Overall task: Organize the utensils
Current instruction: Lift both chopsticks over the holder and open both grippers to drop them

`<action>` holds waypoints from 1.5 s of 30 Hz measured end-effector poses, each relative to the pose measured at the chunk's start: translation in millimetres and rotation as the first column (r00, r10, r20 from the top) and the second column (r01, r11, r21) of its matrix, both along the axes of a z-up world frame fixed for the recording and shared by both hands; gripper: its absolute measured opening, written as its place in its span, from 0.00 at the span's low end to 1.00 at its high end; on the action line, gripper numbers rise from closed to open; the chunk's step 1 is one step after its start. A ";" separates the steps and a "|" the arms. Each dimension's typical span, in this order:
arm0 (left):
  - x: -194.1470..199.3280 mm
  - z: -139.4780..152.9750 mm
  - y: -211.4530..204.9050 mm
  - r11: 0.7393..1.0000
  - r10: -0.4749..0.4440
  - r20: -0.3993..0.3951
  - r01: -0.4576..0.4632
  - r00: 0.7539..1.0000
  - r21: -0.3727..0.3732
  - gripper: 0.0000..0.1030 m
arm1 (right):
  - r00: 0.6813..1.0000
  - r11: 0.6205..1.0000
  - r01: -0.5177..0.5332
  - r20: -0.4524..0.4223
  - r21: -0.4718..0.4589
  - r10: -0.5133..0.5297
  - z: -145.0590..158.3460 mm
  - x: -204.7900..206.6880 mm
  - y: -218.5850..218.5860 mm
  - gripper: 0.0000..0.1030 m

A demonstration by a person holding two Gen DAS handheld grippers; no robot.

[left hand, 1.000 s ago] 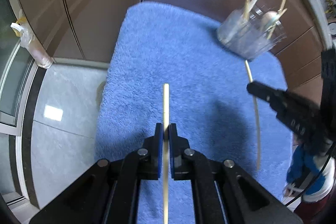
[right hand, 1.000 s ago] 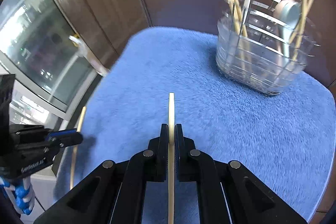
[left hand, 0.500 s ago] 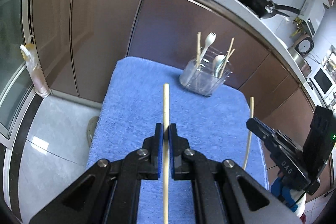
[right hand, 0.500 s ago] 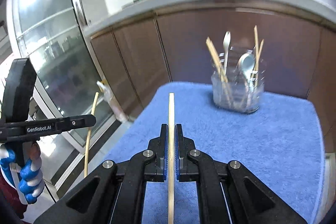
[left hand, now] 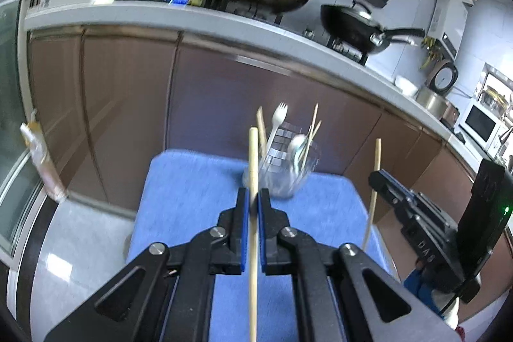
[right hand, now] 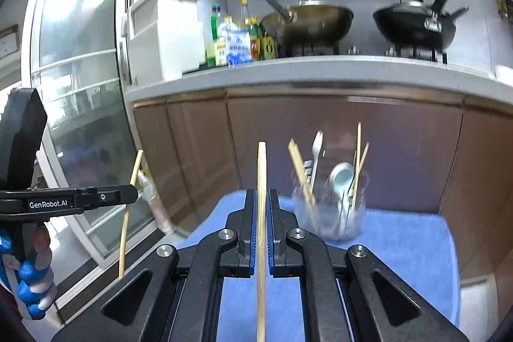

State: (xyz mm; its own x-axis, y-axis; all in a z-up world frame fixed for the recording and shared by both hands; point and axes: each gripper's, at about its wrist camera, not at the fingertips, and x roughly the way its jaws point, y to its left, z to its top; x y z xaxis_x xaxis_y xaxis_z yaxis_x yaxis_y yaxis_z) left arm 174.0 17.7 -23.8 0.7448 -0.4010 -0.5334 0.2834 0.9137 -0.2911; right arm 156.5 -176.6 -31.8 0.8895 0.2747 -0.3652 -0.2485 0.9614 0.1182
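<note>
Blue mat (left hand: 198, 181) below brown cabinets (left hand: 105, 104); counter (right hand: 320, 69) above with bottles (right hand: 234, 44), wok (right hand: 314, 18), pan (right hand: 416, 21). Left gripper (left hand: 253, 197) pinching chopstick (left hand: 253, 169). Right gripper (right hand: 262, 207) pinching second chopstick (right hand: 262, 175). Clear holder (right hand: 330, 213) far on mat, blurred, holding chopsticks, fork, spoon. Stick lower ends cut off.

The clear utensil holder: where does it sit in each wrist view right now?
Left wrist: clear utensil holder at centre, just right of the held chopstick.
Right wrist: right of centre, on the blue mat.
Shared landmark: the white fork standing in it.
</note>
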 end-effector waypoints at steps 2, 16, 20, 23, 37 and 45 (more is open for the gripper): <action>17.8 11.9 -12.4 1.000 -0.006 0.044 0.006 0.999 -0.014 0.05 | 0.999 1.000 0.013 0.044 0.008 -0.013 7.4 14.0 -6.5 0.05; 150.3 48.8 -87.3 0.992 0.054 0.290 -0.017 0.955 -0.128 0.05 | 0.942 0.986 0.109 0.304 0.127 -0.144 30.9 138.3 -67.6 0.05; 180.9 34.7 -107.9 0.993 0.075 0.314 -0.042 0.946 -0.112 0.05 | 0.934 0.981 0.129 0.314 0.146 -0.170 17.4 169.2 -77.2 0.05; 197.0 16.3 -117.4 0.993 0.078 0.302 -0.047 0.950 -0.109 0.05 | 0.927 0.978 0.153 0.324 0.140 -0.191 5.0 181.6 -81.6 0.05; 224.8 -51.8 -140.2 0.993 0.119 0.301 -0.108 0.946 -0.051 0.05 | 0.921 0.966 0.243 0.290 0.091 -0.259 -52.8 201.1 -84.8 0.05; 209.7 -57.5 -127.9 0.993 0.114 0.296 -0.103 0.948 -0.052 0.20 | 0.925 0.961 0.264 0.261 0.082 -0.276 -66.6 186.4 -85.3 0.16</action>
